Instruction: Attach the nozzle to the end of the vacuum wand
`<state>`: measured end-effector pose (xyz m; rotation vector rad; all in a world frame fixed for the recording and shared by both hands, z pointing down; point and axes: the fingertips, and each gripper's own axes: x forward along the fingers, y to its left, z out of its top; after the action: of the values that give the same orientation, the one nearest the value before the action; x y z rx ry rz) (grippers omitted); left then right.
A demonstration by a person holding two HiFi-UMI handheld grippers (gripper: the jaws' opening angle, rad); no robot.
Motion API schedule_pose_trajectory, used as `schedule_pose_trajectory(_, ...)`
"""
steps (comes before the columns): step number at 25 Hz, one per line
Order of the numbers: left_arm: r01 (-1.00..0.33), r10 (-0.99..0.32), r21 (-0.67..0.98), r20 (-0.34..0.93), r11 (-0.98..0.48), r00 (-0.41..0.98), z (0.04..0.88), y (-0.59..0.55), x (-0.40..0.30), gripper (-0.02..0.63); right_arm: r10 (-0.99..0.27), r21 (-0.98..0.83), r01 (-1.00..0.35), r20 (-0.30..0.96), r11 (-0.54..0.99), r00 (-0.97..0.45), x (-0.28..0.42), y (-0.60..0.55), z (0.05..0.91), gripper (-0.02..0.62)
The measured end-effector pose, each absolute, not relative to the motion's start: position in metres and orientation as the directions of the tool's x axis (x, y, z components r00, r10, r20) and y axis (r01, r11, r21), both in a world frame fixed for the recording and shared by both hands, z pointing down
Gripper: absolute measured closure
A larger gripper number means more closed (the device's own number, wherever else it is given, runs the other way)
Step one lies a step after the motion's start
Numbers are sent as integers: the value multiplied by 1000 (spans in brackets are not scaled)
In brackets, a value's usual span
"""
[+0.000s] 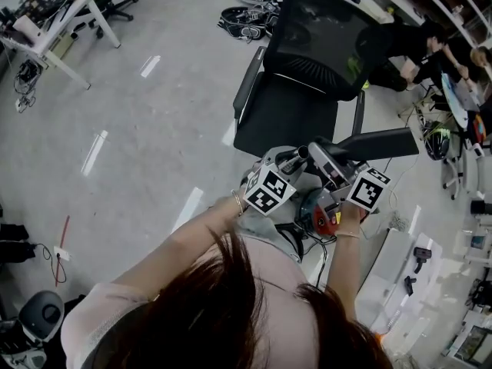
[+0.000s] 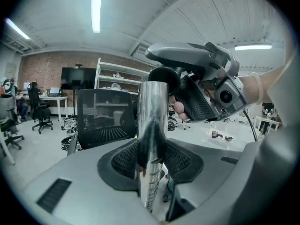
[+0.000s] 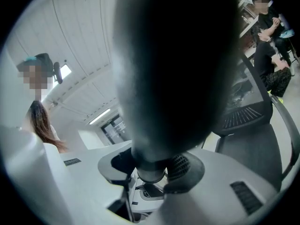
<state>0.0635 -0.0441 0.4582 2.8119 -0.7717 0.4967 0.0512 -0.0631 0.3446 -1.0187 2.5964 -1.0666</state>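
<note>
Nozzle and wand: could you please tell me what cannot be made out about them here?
Right gripper view: the nozzle is a dark blur against the lens; shape lost.
Left gripper view: the fingers hide the lower part of the wand.
Head view: whether the two have joined is too small to tell.

Pale grey floor (image 1: 154, 129), streaked with light.
A black chair (image 1: 300, 98) stands mid-floor, a white desk (image 1: 58, 37) in the far left corner, and a red cable (image 1: 61, 237) lies by the left edge.
</note>
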Motion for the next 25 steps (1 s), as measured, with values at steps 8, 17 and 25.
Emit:
schedule_pose_trajectory(8, -507, -447, 87, 362, -858, 818, 459, -42, 66, 453, -609, -657, -536, 144, 530, -780, 40, -67, 348, 420)
schedule_pose_trajectory(17, -498, -441, 80, 362, -863, 822, 460, -41, 71, 453, -586, -612, -579, 223, 538, -779, 40, -66, 355, 420)
schedule_pose_trajectory(25, -504, -448, 70, 367, -861, 815, 462, -43, 71, 453, -564, -553, -633, 319, 542, -762, 35, -68, 360, 420)
